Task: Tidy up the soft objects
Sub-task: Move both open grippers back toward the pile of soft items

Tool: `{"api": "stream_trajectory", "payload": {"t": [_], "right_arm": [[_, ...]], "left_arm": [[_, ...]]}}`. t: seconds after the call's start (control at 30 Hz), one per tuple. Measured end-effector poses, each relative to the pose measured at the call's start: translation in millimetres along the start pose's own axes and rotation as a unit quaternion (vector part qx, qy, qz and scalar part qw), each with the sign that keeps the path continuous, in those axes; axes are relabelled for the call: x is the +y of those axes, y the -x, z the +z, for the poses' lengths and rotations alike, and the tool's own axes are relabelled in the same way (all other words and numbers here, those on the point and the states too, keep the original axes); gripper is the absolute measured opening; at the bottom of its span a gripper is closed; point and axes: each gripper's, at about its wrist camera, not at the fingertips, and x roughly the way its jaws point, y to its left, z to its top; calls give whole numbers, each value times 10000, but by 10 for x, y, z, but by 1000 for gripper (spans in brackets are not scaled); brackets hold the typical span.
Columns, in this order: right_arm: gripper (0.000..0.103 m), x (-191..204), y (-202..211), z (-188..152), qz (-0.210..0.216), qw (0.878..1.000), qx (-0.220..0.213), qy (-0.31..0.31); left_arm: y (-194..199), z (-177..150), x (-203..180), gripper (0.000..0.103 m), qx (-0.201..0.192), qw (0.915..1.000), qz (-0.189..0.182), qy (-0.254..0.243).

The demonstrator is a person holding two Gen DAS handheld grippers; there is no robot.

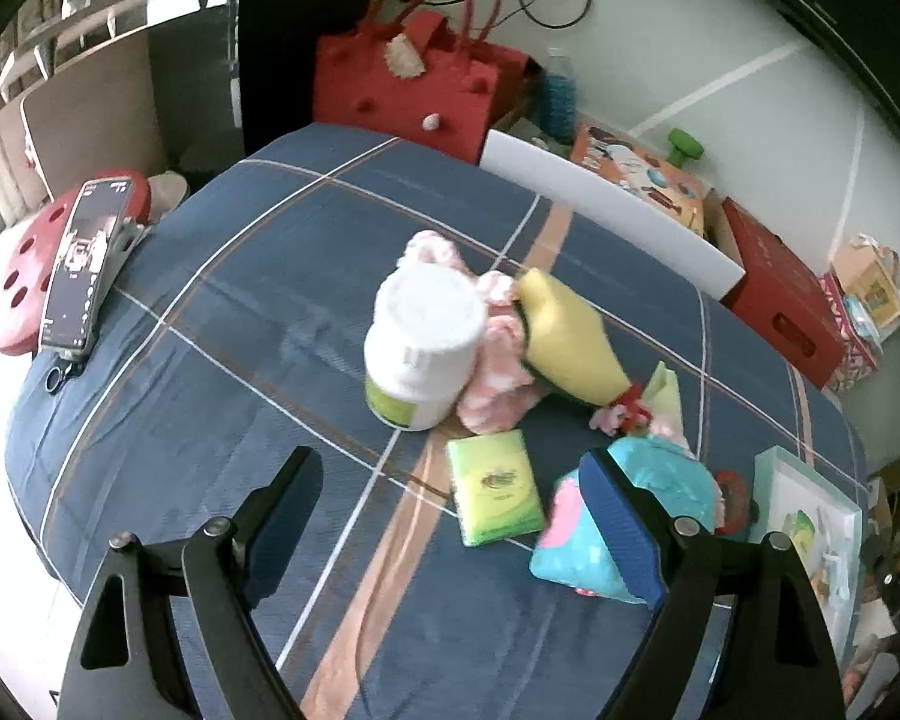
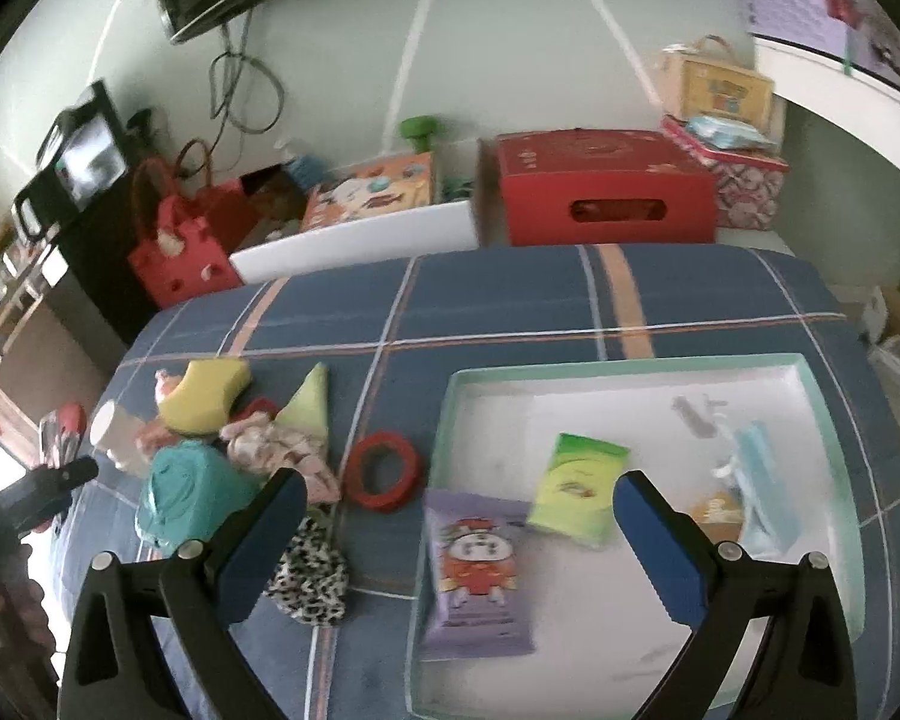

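Nearest the left wrist camera we find the left gripper (image 1: 456,516), fingers spread wide over the blue plaid cloth (image 1: 210,324), pinching nothing. Its right pad lies over a teal-and-pink soft toy (image 1: 576,546); we cannot tell whether they touch. Between the fingers lies a green tissue pack (image 1: 495,495), long axis running away from the camera. Beyond it stands a white bottle (image 1: 423,345), tilted, touching a pink plush (image 1: 498,372) and a yellow sponge (image 1: 570,342), whose long axis points toward the far edge.

The right gripper (image 2: 459,516) also stands spread and empty, over the near-left corner of the pale tray (image 2: 630,366). Across that corner rests a purple packet (image 2: 477,576), overhanging the rim, lengthwise toward the camera. A second green pack (image 2: 576,489) lies inside, tilted. Left of the tray we note a red ring (image 2: 384,471) and a leopard-print cloth (image 2: 309,576)
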Motion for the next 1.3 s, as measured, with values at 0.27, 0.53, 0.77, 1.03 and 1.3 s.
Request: {"api": "stream_trajectory", "payload": {"t": [0.27,0.53,0.77,1.03,1.3], "right_arm": [[103,478,-179,-116,197,9979,235,576],[103,741,-369,-252,333,9960,480,670],[103,848,-490,-315,269,9927,706,945],[103,1042,-652,-458,363,9854,1031,1305],[94,1133,-754,-560,356,9802,1246,1497]], "left_arm": [[-135,2,106,88,175,9997,79,125],[-360,-38,121,88,464,9986,173,186],[-470,-60,170,88,626,9973,93,363],[-603,-70,203,90,751,9958,66,523],[-760,-43,210,90,787,9949,70,626]]}}
